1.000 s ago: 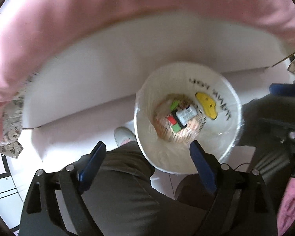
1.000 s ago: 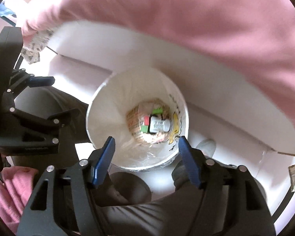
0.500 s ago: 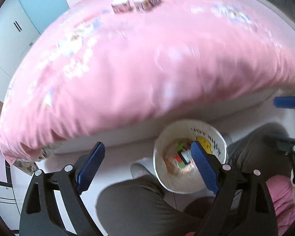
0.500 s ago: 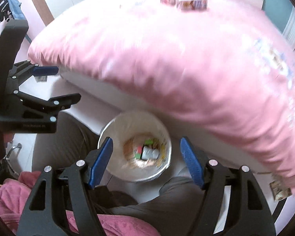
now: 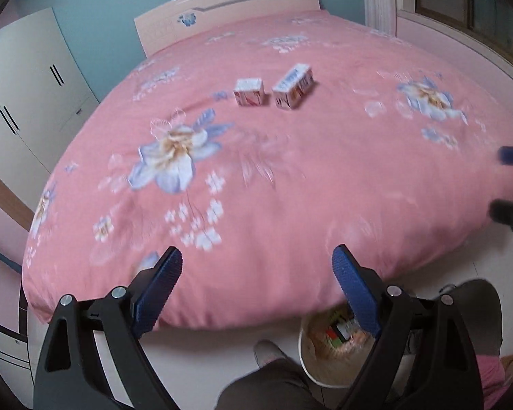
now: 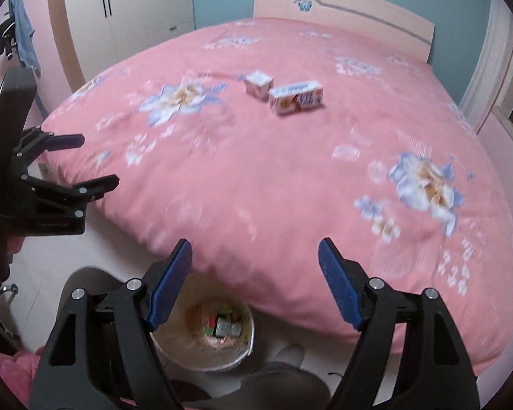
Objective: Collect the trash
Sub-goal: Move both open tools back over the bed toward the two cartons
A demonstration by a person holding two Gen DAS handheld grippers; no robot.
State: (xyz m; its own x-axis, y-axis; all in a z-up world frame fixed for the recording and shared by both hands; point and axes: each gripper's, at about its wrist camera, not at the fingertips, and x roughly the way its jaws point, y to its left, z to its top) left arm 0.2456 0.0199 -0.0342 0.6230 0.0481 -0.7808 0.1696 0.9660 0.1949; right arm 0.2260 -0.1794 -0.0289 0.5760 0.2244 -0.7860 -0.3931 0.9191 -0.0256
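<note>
Two small cartons lie side by side on the pink flowered bed: a cube-shaped one [image 5: 249, 92] [image 6: 258, 84] and a longer one [image 5: 293, 90] [image 6: 296, 97]. A white bin [image 5: 316, 369] [image 6: 222, 362] lined with a bag stands on the floor at the bed's foot, with several pieces of trash in it. My left gripper [image 5: 256, 266] is open and empty above the bed's edge. My right gripper [image 6: 255, 259] is open and empty too. Both are well short of the cartons.
The pink duvet [image 5: 290, 171] covers the whole bed up to a headboard [image 5: 222, 3]. White wardrobes [image 5: 27, 85] stand to the left. The person's grey-trousered legs [image 5: 273, 389] are next to the bin. The left gripper shows in the right wrist view [image 6: 61, 164].
Both grippers have tilted up from looking down into the bin to looking across the bed. The two cartons have come into view. Both stay open and empty.
</note>
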